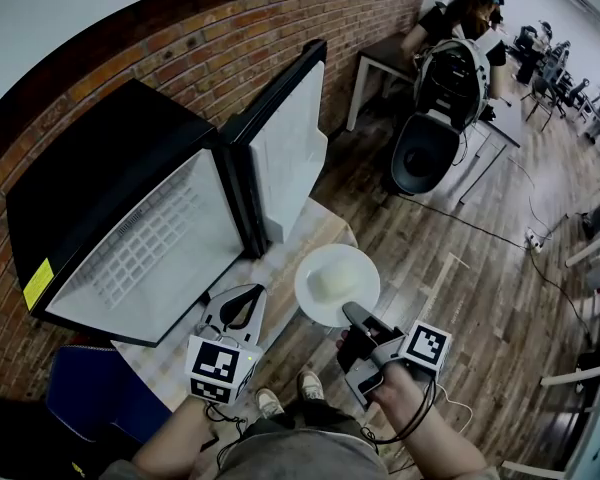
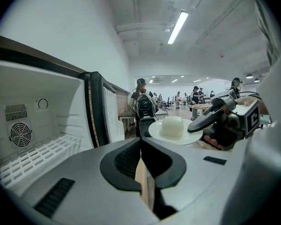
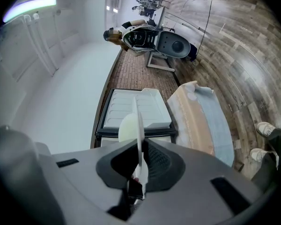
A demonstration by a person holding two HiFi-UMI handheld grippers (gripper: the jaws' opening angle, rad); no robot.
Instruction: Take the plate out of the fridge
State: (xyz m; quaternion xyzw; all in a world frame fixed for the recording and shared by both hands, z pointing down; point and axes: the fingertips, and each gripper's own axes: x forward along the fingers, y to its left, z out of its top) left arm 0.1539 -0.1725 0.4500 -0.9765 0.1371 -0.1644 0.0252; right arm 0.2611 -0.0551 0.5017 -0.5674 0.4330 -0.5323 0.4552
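The right claw point(image 1: 353, 315) grips the rim of a white plate point(image 1: 312, 304) carrying a pale block of food point(image 1: 332, 278). The plate is outside the open fridge point(image 1: 110, 198), over the bench point(image 1: 280, 263). The left claw point(image 1: 240, 298) is closed and empty.

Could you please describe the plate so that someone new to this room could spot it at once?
Find the black mini fridge standing open on the table by the brick wall. Just in front of its open door, the right gripper clamps the rim of a round white plate. It is the only dish there, and it carries a pale domed lump.
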